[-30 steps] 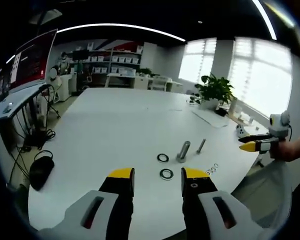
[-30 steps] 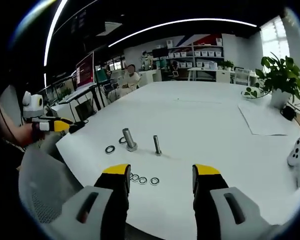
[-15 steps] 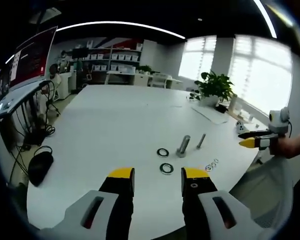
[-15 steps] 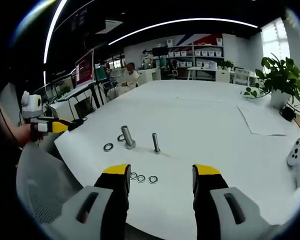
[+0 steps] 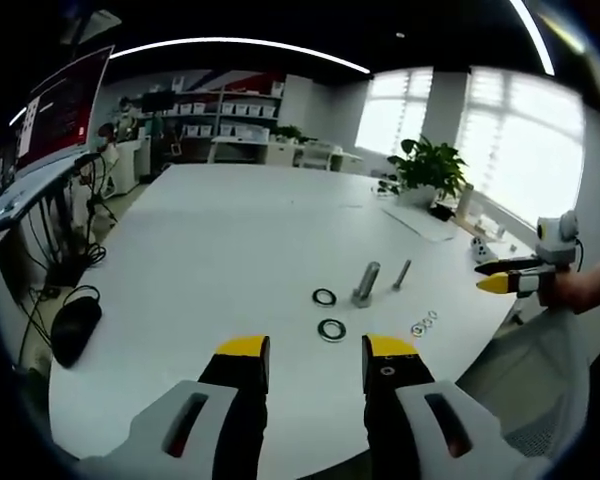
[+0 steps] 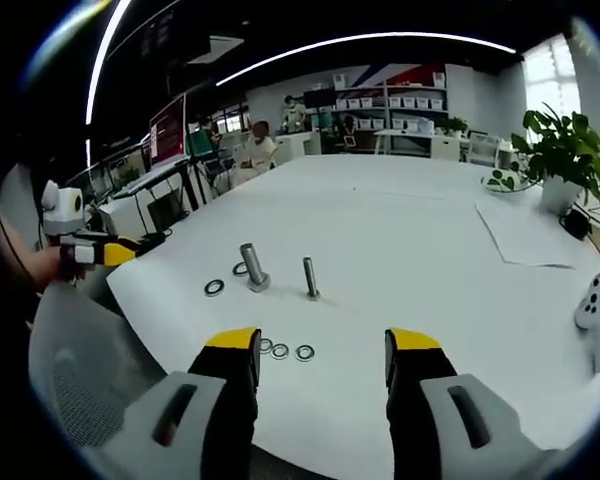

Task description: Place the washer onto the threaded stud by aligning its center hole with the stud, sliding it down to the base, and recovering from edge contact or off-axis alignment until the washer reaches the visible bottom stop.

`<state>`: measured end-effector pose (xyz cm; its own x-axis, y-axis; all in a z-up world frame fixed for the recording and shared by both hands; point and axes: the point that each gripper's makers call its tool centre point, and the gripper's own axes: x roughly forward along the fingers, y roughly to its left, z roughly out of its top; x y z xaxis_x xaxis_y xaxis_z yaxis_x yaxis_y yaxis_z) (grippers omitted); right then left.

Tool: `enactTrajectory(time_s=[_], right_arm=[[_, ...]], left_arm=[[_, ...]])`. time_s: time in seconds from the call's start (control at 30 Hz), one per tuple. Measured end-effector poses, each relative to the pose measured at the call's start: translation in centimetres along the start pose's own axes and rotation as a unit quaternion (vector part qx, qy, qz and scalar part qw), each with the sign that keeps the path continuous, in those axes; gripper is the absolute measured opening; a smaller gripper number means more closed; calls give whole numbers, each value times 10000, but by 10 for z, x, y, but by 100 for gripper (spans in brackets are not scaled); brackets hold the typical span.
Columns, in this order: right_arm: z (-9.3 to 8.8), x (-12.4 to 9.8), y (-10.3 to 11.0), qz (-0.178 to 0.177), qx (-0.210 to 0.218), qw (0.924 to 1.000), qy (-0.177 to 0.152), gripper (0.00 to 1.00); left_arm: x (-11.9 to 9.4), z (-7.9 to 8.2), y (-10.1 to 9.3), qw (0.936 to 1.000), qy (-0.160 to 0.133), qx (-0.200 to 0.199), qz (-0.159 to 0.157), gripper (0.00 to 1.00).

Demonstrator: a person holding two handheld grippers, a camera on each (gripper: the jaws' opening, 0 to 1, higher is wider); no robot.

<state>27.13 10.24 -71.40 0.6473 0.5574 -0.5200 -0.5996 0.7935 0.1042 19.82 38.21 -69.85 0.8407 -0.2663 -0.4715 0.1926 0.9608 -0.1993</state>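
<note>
Left gripper view puts a dark flat ring washer point(image 5: 331, 329) on the white tabletop point(image 5: 220, 250), just ahead of my left gripper point(image 5: 304, 352), whose yellow-tipped jaws are spread apart with nothing between them. A second dark ring washer point(image 5: 324, 297) lies a little farther on, just beside the thick grey upright threaded stud point(image 5: 366, 283). A thinner grey upright bolt point(image 5: 402, 274) stands near it on the far side, and a small cluster of silvery little washers point(image 5: 424, 324) sits near the table's rounded near edge. My right gripper point(image 5: 492, 277) hangs off that edge at the side, held in a hand point(image 5: 580, 290); from here I cannot tell how its jaws stand.

Right gripper view shows my right gripper point(image 6: 320, 352) released, jaws wide and empty, over the table's near edge. The little silvery washers point(image 6: 285, 351) lie between its tips; the stud point(image 6: 253, 268), the thin bolt point(image 6: 309, 278) and a dark washer point(image 6: 214, 288) stand beyond, apart from one another. My left gripper point(image 6: 130, 250) floats beyond the table's edge. A broad bare stretch of table runs past the hardware to a sheet of white paper point(image 6: 525, 238) and a potted green plant point(image 6: 558, 160).
</note>
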Motion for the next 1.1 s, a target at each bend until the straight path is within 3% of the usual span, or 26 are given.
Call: enactTrajectory(time_s=[0.4, 1.1], right_arm=[[-13, 5, 21, 406, -412, 9978, 327, 53], [-15, 5, 21, 441, -395, 9976, 362, 53]], left_arm=[[1, -6, -3, 9999, 111, 14, -56, 35], [4, -13, -5, 9994, 312, 63, -111, 35]])
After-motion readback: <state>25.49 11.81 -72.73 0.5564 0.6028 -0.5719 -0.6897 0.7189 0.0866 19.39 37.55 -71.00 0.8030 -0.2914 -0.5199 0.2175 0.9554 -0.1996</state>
